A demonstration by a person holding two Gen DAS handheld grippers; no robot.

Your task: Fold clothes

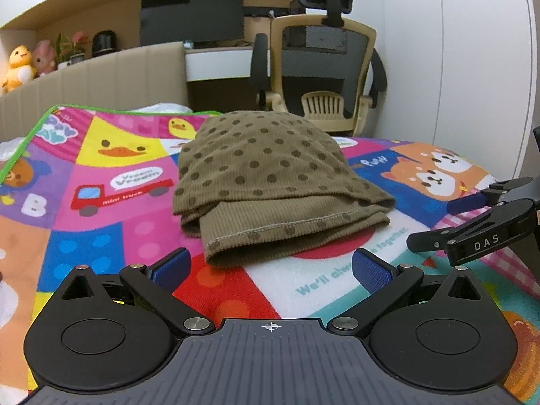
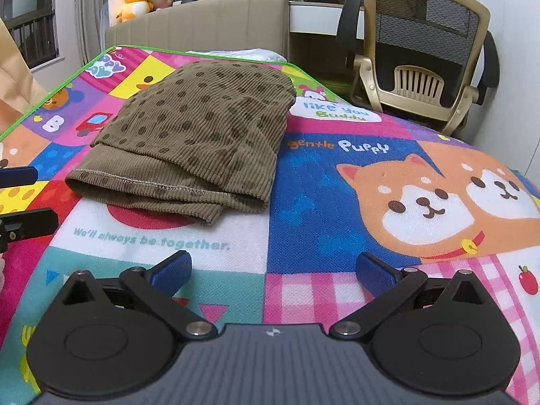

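An olive-brown ribbed garment with dark dots (image 1: pixel 270 182) lies folded into a thick bundle on the colourful play mat (image 1: pixel 101 243); its stitched hem faces me. My left gripper (image 1: pixel 271 266) stands open just in front of that hem, nothing between its blue pads (image 1: pixel 172 265). The right gripper (image 1: pixel 469 216) shows at the right edge of the left wrist view. In the right wrist view the garment (image 2: pixel 199 135) lies ahead and to the left, and my right gripper (image 2: pixel 273 268) is open over the mat (image 2: pixel 320 195), apart from the cloth. The left gripper's fingers (image 2: pixel 20 199) poke in at the left edge.
The mat covers a bed with a beige padded headboard (image 1: pixel 101 77). A beige mesh office chair (image 1: pixel 324 64) stands beyond the bed's far right corner, before a desk with a dark monitor (image 1: pixel 192 15). Plush toys (image 2: pixel 135 1) sit behind the headboard. Bare mat lies right of the garment.
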